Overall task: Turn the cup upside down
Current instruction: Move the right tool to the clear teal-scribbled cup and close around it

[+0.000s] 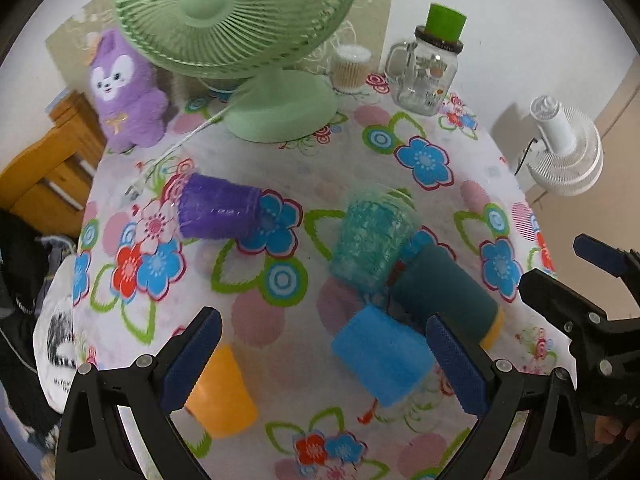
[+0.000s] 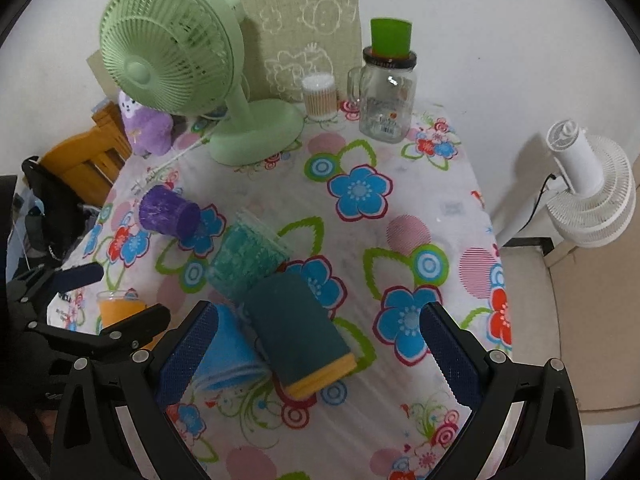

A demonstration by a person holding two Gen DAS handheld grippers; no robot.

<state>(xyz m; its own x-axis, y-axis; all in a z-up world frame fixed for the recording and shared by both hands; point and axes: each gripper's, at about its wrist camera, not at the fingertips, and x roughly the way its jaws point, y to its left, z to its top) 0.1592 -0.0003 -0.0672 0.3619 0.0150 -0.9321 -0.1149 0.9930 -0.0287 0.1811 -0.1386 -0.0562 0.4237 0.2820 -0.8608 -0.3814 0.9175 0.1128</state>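
Observation:
Several cups lie on the floral tablecloth (image 1: 280,168). A purple cup (image 1: 218,212) (image 2: 170,216) lies on its side at the left. A clear teal cup (image 1: 370,240) (image 2: 248,258), a dark teal cup with a yellow base (image 1: 444,292) (image 2: 300,330) and a light blue cup (image 1: 384,358) (image 2: 230,354) lie on their sides, touching. An orange cup (image 1: 224,396) (image 2: 118,310) stands by the near edge. My left gripper (image 1: 328,360) is open above the blue cup. My right gripper (image 2: 316,354) is open around the dark teal cup's base end.
A green desk fan (image 1: 256,40) (image 2: 180,76), a purple plush toy (image 1: 126,92), a cotton swab jar (image 2: 319,96) and a glass mug jar with a green cup on top (image 1: 430,68) (image 2: 386,96) stand at the back. A white fan (image 2: 588,188) stands beyond the table's right edge.

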